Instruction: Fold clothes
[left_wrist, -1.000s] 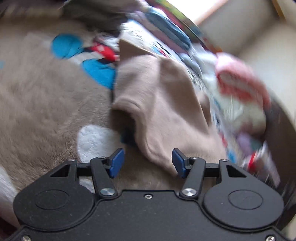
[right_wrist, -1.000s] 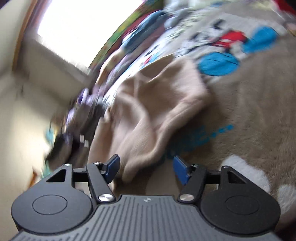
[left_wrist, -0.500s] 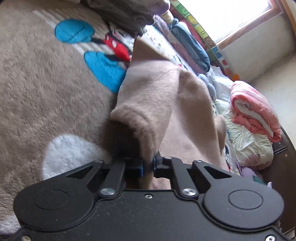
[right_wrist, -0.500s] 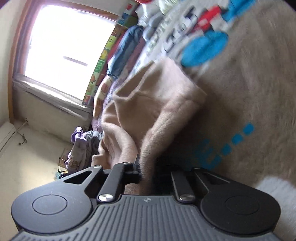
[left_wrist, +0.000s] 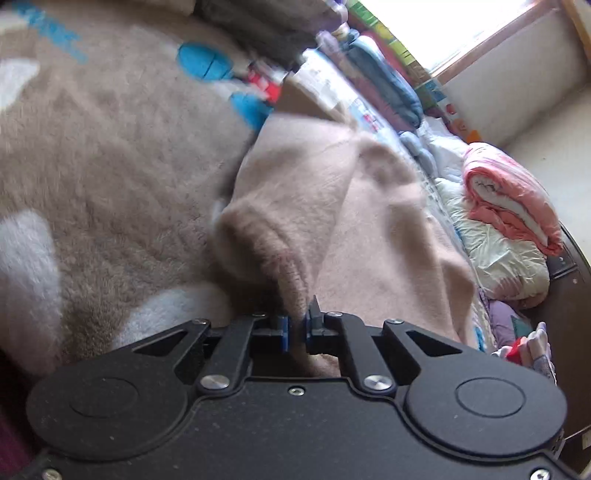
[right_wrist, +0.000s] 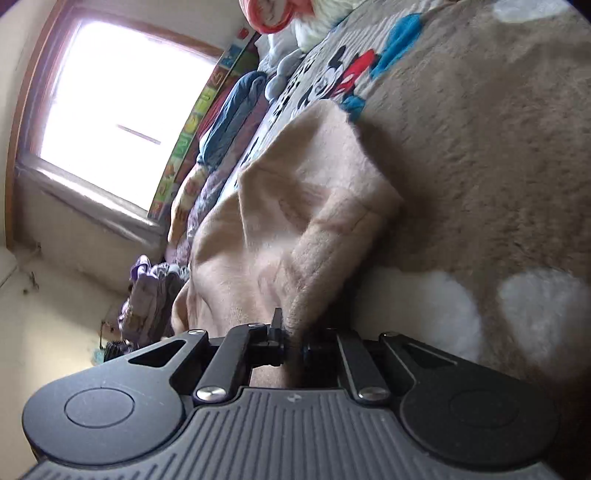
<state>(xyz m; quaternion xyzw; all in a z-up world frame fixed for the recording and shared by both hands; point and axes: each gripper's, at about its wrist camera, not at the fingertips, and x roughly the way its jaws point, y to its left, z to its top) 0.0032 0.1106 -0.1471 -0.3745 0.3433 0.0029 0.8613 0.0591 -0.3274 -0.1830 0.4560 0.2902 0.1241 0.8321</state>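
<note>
left gripper (left_wrist: 295, 328) pinched on fuzzy edge of beige garment (left_wrist: 332, 192); right gripper (right_wrist: 293, 349) pinched on another edge. garment rumpled on plush blanket (left_wrist: 110, 155), edges lifted. risk: thin bite on thick pile slips when pulled; uneven pull skews fold.

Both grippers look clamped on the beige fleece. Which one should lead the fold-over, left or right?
Neither clearly: both hold an edge. Left gripper is shut on the beige fleece garment, and the right gripper is too. Slight lean to the left, which has open brown blanket beside it, but move them together.
</note>
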